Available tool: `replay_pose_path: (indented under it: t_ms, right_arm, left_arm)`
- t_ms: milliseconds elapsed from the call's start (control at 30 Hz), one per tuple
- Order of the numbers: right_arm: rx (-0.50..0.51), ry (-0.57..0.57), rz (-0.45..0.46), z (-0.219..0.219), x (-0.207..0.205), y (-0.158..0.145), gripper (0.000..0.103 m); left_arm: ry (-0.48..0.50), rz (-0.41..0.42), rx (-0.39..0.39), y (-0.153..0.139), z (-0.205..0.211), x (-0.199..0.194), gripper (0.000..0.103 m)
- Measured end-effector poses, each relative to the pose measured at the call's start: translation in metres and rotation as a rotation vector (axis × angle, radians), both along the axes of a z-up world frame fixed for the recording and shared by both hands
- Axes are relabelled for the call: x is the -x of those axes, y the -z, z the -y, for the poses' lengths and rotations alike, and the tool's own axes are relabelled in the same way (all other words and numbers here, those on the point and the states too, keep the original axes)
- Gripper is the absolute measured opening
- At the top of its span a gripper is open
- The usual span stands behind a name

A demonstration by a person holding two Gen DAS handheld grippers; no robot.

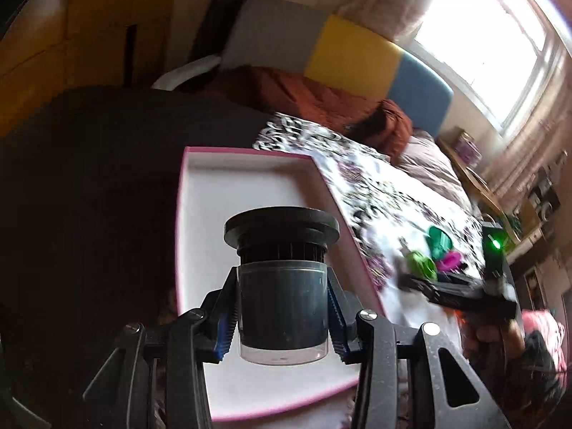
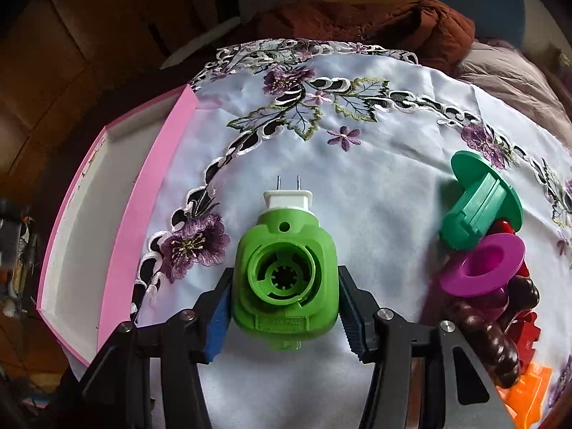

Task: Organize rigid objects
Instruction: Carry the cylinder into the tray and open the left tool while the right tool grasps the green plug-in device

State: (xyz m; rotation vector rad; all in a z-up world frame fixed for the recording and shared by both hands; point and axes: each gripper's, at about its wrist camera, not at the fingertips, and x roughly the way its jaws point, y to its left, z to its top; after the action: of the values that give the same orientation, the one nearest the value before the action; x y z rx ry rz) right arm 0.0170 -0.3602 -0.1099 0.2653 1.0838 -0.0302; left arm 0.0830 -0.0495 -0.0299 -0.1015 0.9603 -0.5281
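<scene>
My left gripper [image 1: 282, 325] clamps a dark lidded jar [image 1: 282, 296] above the pink tray [image 1: 250, 175]. My right gripper [image 2: 284, 312] brackets the green plug-in diffuser [image 2: 285, 279] (contact unclear); closing off-centre could twist it away.

My path left to the pink box [image 2: 143, 193] crossed bare cloth [image 2: 375, 186]; spools [image 2: 479, 211] crowded my right.

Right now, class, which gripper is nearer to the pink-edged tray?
Left. The left gripper, shut on a black-capped jar, hangs directly over the pink-edged tray. The right gripper sits out on the embroidered cloth around the green plug-in unit.
</scene>
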Motion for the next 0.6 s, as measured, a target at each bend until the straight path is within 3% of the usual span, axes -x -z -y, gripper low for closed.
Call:
replay_pose_path:
  t_ms: [133,600]
  right_arm:
    - [0.001,0.002,-0.004,-0.001,0.0,-0.002,0.057]
    - [0.004,-0.009,-0.009,-0.006,-0.008,-0.001,0.065]
  left_arm:
    - [-0.025,-0.019,-0.017,0.006,0.002,-0.031,0.043]
    - [-0.052,-0.034,-0.216,0.053,0.035,-0.133,0.043]
